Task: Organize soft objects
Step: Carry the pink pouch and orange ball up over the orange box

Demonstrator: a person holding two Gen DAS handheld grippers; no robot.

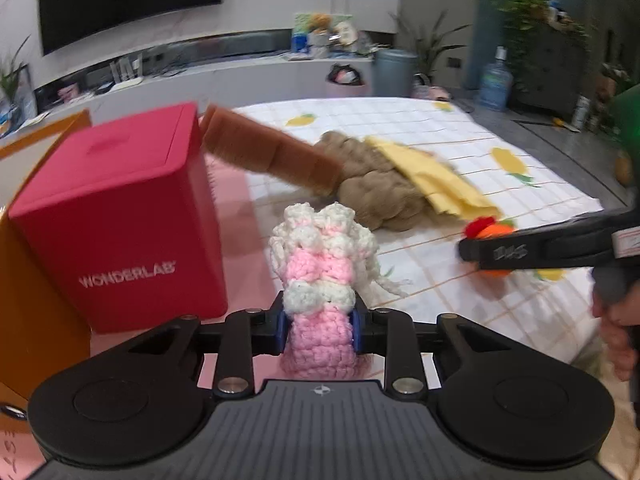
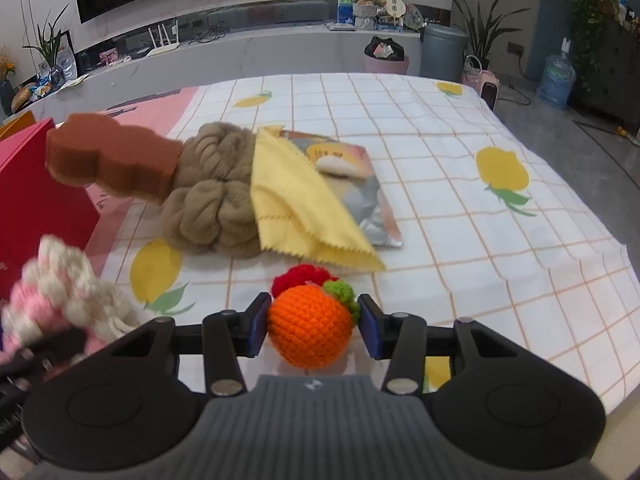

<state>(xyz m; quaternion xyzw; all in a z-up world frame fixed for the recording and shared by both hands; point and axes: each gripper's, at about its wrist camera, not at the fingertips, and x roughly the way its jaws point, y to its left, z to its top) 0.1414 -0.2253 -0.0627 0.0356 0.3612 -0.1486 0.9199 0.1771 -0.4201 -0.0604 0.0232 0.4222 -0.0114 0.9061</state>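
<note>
My left gripper (image 1: 319,330) is shut on a pink and white crochet piece (image 1: 320,276), held upright above the table; it also shows in the right wrist view (image 2: 60,292). My right gripper (image 2: 314,330) is shut on an orange crochet ball (image 2: 310,326) with red and green tufts; it also shows in the left wrist view (image 1: 494,236). A beige chunky yarn bundle (image 2: 216,196), a yellow cloth (image 2: 296,208) and a brown sponge block (image 2: 108,156) lie together on the checked tablecloth (image 2: 460,200).
A red WONDERLAB box (image 1: 120,216) stands at the left beside an orange box wall (image 1: 28,280). A shiny packet (image 2: 360,192) lies under the yellow cloth. Bins and plants stand on the floor beyond the table.
</note>
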